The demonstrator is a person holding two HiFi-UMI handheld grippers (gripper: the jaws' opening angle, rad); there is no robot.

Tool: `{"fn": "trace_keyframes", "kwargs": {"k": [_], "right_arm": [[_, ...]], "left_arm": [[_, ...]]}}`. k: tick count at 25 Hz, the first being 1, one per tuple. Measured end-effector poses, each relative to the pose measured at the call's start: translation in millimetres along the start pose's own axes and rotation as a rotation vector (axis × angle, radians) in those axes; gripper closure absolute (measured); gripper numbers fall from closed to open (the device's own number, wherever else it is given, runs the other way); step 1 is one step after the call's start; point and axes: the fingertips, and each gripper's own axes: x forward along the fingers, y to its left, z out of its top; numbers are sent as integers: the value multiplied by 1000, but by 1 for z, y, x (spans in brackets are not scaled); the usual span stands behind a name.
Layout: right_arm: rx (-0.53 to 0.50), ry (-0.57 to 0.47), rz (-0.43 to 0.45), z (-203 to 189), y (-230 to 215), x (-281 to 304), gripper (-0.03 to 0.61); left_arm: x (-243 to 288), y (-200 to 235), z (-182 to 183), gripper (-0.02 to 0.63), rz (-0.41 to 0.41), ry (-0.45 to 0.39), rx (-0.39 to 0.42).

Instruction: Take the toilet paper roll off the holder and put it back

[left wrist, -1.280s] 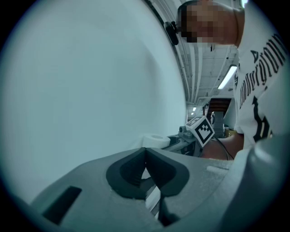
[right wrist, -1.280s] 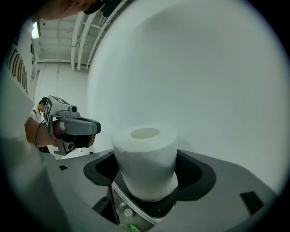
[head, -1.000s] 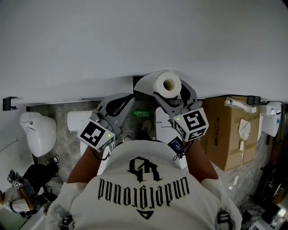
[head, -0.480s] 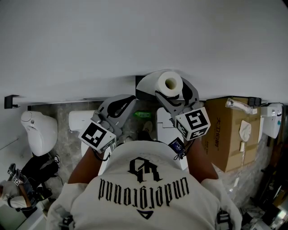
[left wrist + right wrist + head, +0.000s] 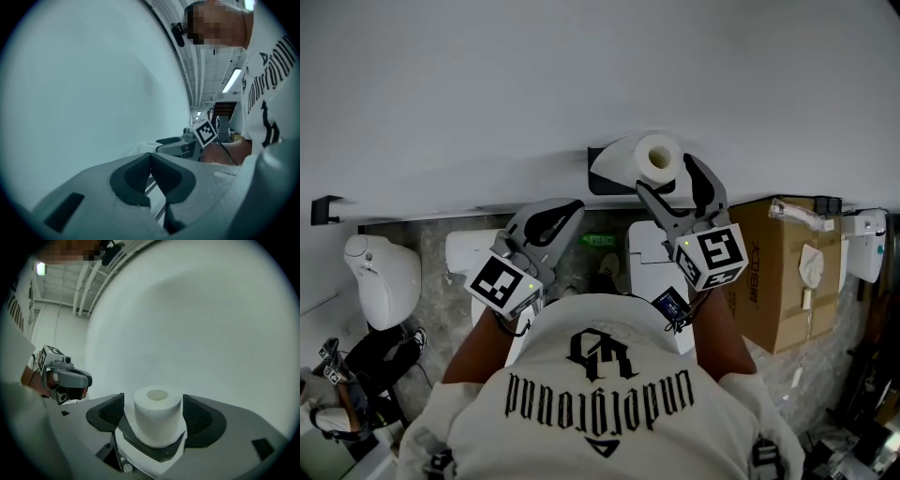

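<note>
The white toilet paper roll [image 5: 657, 157] stands upright on a white holder with a dark rim [image 5: 609, 174] fixed to the wall. In the right gripper view the roll [image 5: 157, 420] rests in the holder's dark cradle [image 5: 159, 452]. My right gripper [image 5: 666, 174] is open, one jaw on each side of the roll. There is a clear gap on the left side, and the right pad [image 5: 199, 416] is very close to the paper. My left gripper [image 5: 570, 208] is shut on nothing, low and left of the holder. Its pads [image 5: 140, 176] are pressed together.
The plain white wall [image 5: 581, 75] fills the upper half of the head view. A cardboard box [image 5: 778, 272] stands at the right with a white wall device [image 5: 867, 246] beyond it. A white toilet [image 5: 382, 277] is at the left, and a person's torso is at the bottom.
The roll and my right gripper have shifted up toward the wall. The jaws now stand off the roll and lie further back along it. The left gripper has barely moved.
</note>
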Motion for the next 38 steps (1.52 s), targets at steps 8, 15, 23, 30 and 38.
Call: {"fn": "trace_keyframes", "kwargs": {"k": [8,15,23,30,38], "right_arm": [[-21,-21,-33,10,36,-32,235],[-37,-48,-51,20,75,-64,235],[-81,-76,-73,36,118,-96,236],[-100,-96,-81,44,152,-109,238],[-136,-94,-52,48,198,-122,239]], "left_arm": [[-38,-23,6,600,-14,-31,22],[-76,-47,14,600,-35,-83,72],[-121,-66,22,600,-52,-118,103],[-154,-74,21,600,-59,-138,110],[-181,-69,20,600,-64,-163,88]]}}
